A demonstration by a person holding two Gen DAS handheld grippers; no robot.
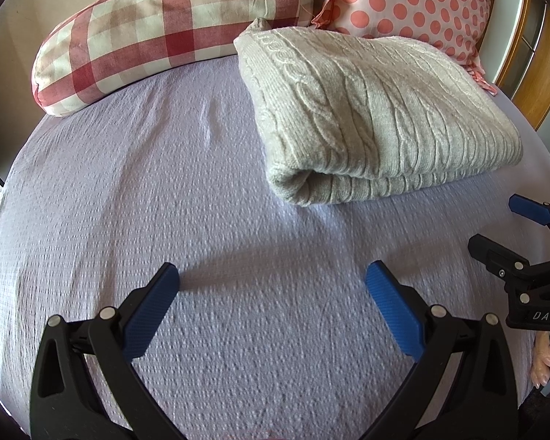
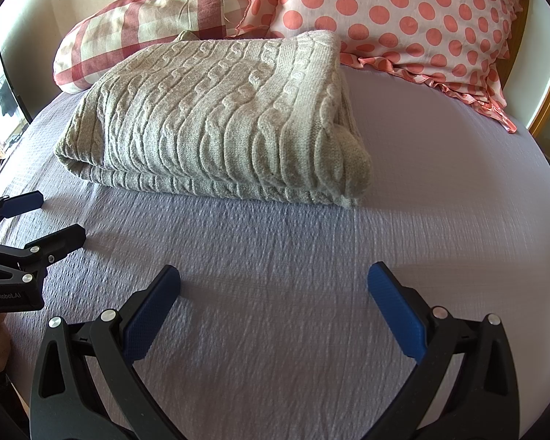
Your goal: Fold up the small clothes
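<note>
Centrally, a grey cable-knit sweater (image 2: 216,117) lies folded into a thick rectangular bundle on a bed covered by a lilac textured bedspread (image 2: 275,293). Its rounded fold faces the cameras, and one corner at the right of the right wrist view bulges into a soft lump. Behind the bundle, at the head of the bed, a red-and-cream checked pillow (image 1: 157,33) rests to the left and a pink pillow with coral dots and a ruffled edge (image 2: 414,18) to the right; the sweater's far edge lies just beside both. The left tongs (image 1: 273,275) hover over bare bedspread near the sweater's front fold, fingers spread wide, blue pads (image 1: 148,315) facing inward, nothing between them. The right tongs (image 2: 274,275) are likewise spread and empty, apart from the garment. Each tool appears at the edge of the other's view, side by side over the bedspread. Part of a hand (image 1: 544,363) shows at the lower right of the left wrist view. A wooden frame (image 1: 535,73) borders the bed on the right.
</note>
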